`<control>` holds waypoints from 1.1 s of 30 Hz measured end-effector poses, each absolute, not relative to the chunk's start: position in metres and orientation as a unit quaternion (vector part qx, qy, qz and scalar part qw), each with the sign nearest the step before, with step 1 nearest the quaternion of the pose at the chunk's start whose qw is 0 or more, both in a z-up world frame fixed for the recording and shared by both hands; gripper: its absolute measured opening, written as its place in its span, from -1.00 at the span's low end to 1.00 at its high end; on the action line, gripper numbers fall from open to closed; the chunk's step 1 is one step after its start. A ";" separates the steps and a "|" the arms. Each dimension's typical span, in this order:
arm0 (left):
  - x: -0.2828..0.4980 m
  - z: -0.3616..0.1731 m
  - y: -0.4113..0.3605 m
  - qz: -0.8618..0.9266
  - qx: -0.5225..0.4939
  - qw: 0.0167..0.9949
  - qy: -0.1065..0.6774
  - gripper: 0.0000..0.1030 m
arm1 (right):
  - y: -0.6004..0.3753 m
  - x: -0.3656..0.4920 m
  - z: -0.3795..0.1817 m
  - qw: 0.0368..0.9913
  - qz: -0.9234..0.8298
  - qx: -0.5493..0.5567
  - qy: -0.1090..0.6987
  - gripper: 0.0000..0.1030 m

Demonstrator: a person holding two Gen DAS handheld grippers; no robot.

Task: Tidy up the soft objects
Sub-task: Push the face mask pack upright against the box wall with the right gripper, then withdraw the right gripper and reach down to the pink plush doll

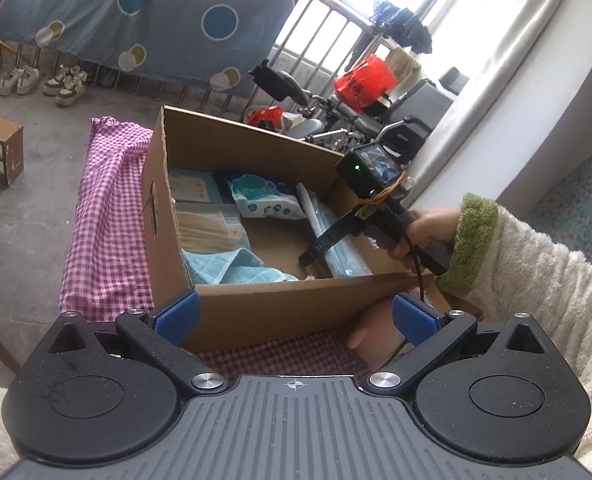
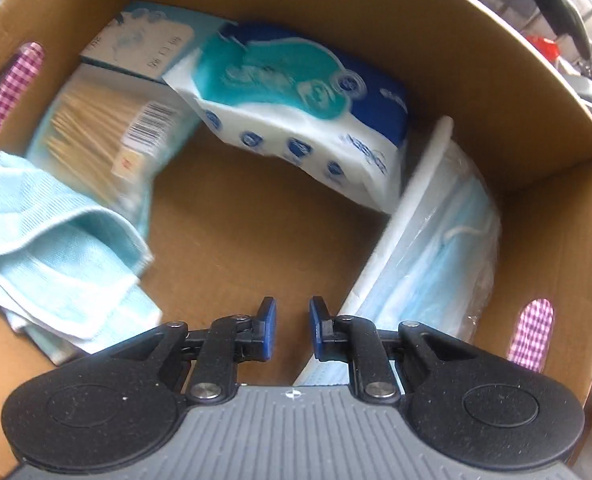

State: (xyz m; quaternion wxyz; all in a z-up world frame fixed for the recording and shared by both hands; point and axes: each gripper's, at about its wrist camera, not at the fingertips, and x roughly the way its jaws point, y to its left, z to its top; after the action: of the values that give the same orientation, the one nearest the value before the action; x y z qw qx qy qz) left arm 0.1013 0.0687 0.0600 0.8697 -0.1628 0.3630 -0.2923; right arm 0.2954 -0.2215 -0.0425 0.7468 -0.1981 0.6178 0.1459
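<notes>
Inside the cardboard box (image 2: 535, 92) sit towel (image 2: 68, 248), tissue pack (image 2: 307, 120) and masks (image 2: 447, 256) already; right tongs (image 2: 292, 332) slightly apart, empty. Left tongs (image 1: 296, 312) wide apart, with a pink soft thing (image 1: 371, 336) still outside.

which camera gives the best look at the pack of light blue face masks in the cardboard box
The right wrist view: the clear-wrapped pack of light blue face masks fills the box's right side, an ear loop visible. In the left wrist view, the pack is small and partly behind the right gripper.
</notes>
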 end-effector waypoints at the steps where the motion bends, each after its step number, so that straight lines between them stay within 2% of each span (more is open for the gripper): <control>1: 0.101 0.060 0.068 -0.292 -0.161 0.870 0.364 0.99 | -0.224 0.296 -0.042 0.743 0.150 -0.194 0.623 -0.63; 6: 0.099 0.062 0.063 -0.288 -0.155 0.871 0.365 0.99 | -0.225 0.291 -0.036 0.744 0.170 -0.189 0.618 -0.58; 8: 0.097 0.063 0.062 -0.286 -0.151 0.873 0.365 0.99 | -0.227 0.285 -0.024 0.754 0.187 -0.184 0.603 -0.22; 9: 0.097 0.064 0.061 -0.283 -0.150 0.874 0.365 0.99 | -0.228 0.281 -0.016 0.763 0.195 -0.176 0.591 0.15; 10: 0.097 0.064 0.061 -0.280 -0.149 0.875 0.365 0.99 | -0.230 0.275 -0.006 0.774 0.206 -0.167 0.574 0.43; 17: 0.085 0.067 0.060 -0.270 -0.147 0.883 0.354 0.99 | -0.260 0.230 0.075 0.840 0.241 -0.094 0.478 0.47; 20: 0.076 0.070 0.058 -0.273 -0.142 0.889 0.340 0.99 | -0.278 0.201 0.111 0.868 0.246 -0.050 0.429 0.69; 22: 0.069 0.072 0.055 -0.272 -0.127 0.895 0.329 0.99 | -0.286 0.180 0.127 0.886 0.246 -0.030 0.391 0.96; 23: 0.065 0.073 0.054 -0.269 -0.122 0.899 0.323 0.99 | -0.289 0.166 0.135 0.895 0.244 -0.019 0.373 1.00; 27: 0.049 0.076 0.060 -0.262 -0.121 0.908 0.304 0.99 | -0.295 0.120 0.152 0.916 0.226 0.011 0.330 1.00; 33: 0.030 0.075 0.074 -0.232 -0.114 0.919 0.298 0.99 | -0.279 0.069 0.133 0.936 0.177 -0.001 0.303 1.00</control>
State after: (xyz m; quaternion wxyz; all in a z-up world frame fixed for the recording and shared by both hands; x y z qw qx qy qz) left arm 0.0295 0.0744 0.0749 0.9190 -0.1136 0.2977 -0.2321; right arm 0.0690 -0.2792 0.1335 0.9364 -0.0015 0.3031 0.1769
